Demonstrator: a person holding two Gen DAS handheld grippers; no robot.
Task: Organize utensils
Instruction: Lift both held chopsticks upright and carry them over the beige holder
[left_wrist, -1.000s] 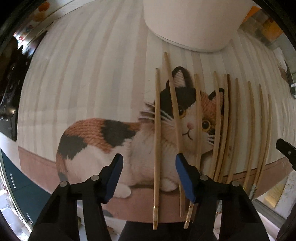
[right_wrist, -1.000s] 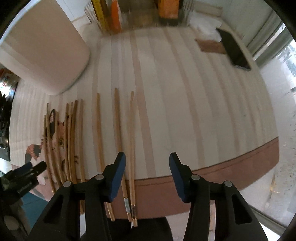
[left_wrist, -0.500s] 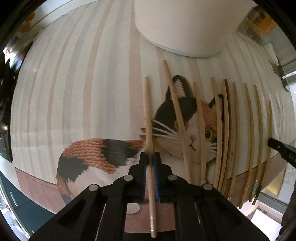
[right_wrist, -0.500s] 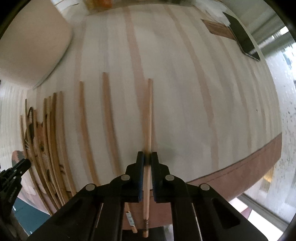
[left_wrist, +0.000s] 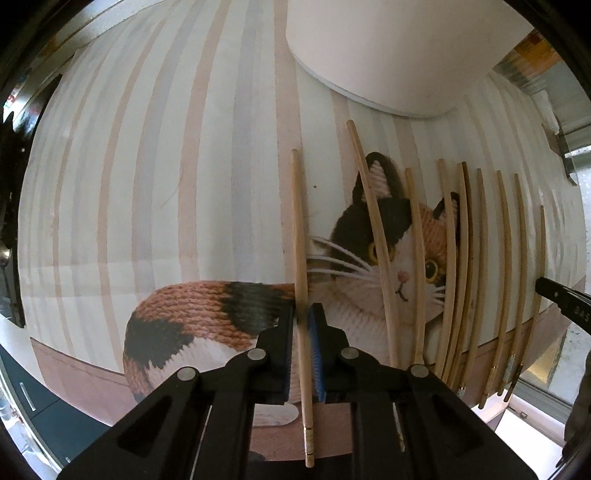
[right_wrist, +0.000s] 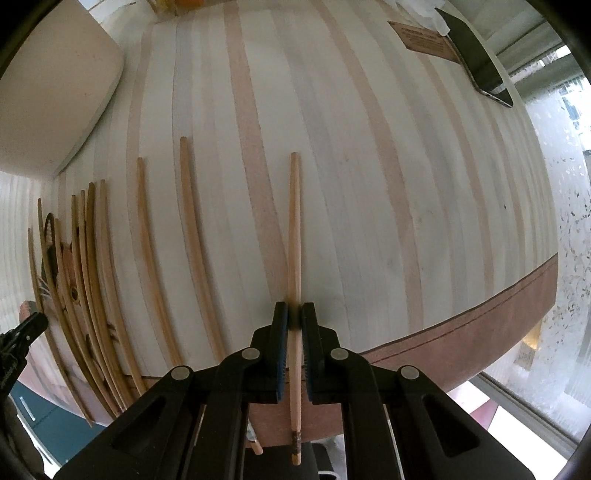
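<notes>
Left claw (left_wrist: 303, 317) is clamped on one chopstick (left_wrist: 298, 229), right claw (right_wrist: 294, 314) on another (right_wrist: 294, 236), tips at 12 o'clock. Lift level, grip firm, clear of the row (left_wrist: 461, 266) on the desk (right_wrist: 369, 166).

We saw a striped cloth (right_wrist: 369, 184) in pale grey, white and tan bands covering the surface, with a reddish-brown border (right_wrist: 461, 325) along its near edge. A knitted-looking calico cat (left_wrist: 221, 314) was printed on it, lying with orange and black patches, its face (left_wrist: 402, 266) turned toward us. A large cream tub (left_wrist: 399, 48) stood on the cloth beyond the cat. At the far right corner of the cloth lay a dark phone (right_wrist: 480, 66), and just beside it a small brown card (right_wrist: 424, 38) with print too small to read. A patterned curtain (right_wrist: 565, 221) hung past the surface's edge.
</notes>
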